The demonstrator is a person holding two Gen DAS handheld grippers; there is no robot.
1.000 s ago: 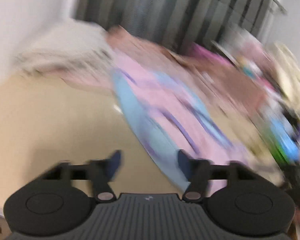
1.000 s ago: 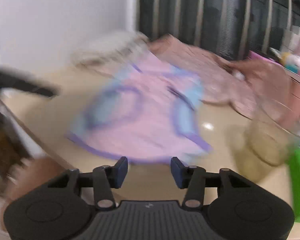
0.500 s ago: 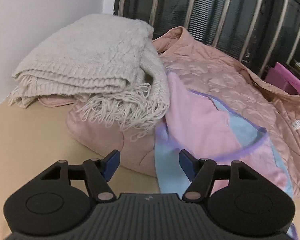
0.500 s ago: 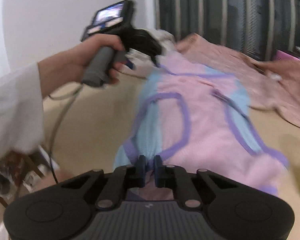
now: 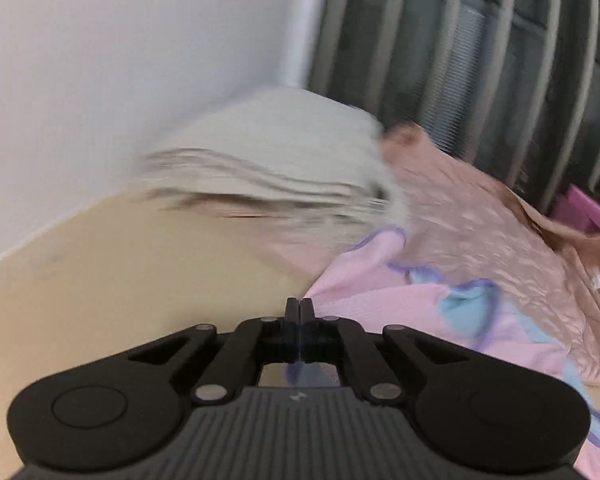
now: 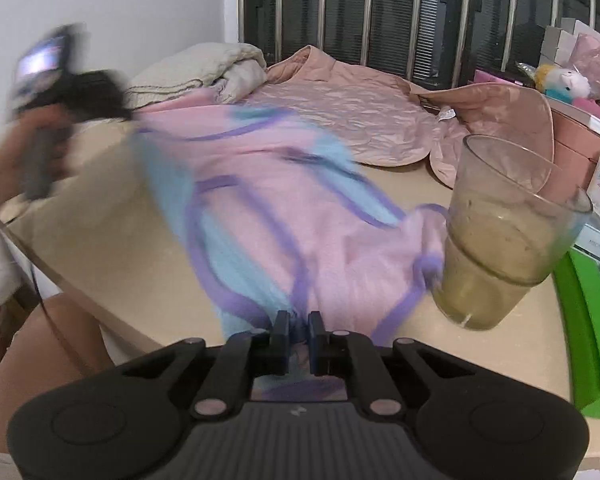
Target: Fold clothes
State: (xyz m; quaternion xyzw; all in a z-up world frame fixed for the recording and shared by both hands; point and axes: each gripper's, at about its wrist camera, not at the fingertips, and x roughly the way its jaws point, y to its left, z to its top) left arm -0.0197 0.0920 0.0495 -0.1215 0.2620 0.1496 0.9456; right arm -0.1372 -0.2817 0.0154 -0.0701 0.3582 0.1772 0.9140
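Observation:
A pink, light-blue and purple-trimmed garment (image 6: 284, 200) lies stretched across the beige table (image 6: 100, 208). My right gripper (image 6: 299, 326) is shut on its near hem. My left gripper (image 5: 299, 312) is shut on the garment's far edge (image 5: 400, 304); blue and purple cloth shows under its closed fingers. The left gripper (image 6: 96, 92) appears blurred in the right wrist view, held in a hand at the garment's far left corner.
A folded cream knit blanket (image 5: 276, 160) and a pink quilted jacket (image 6: 348, 116) lie at the back by a barred window. A glass of murky liquid (image 6: 500, 236) stands right beside the garment. Boxes, a green object (image 6: 592, 328) and a plush toy crowd the right.
My left gripper has shut on the garment's far edge and is moving, blurring its view. The right gripper stays shut on the hem, and the garment has shifted toward the glass.

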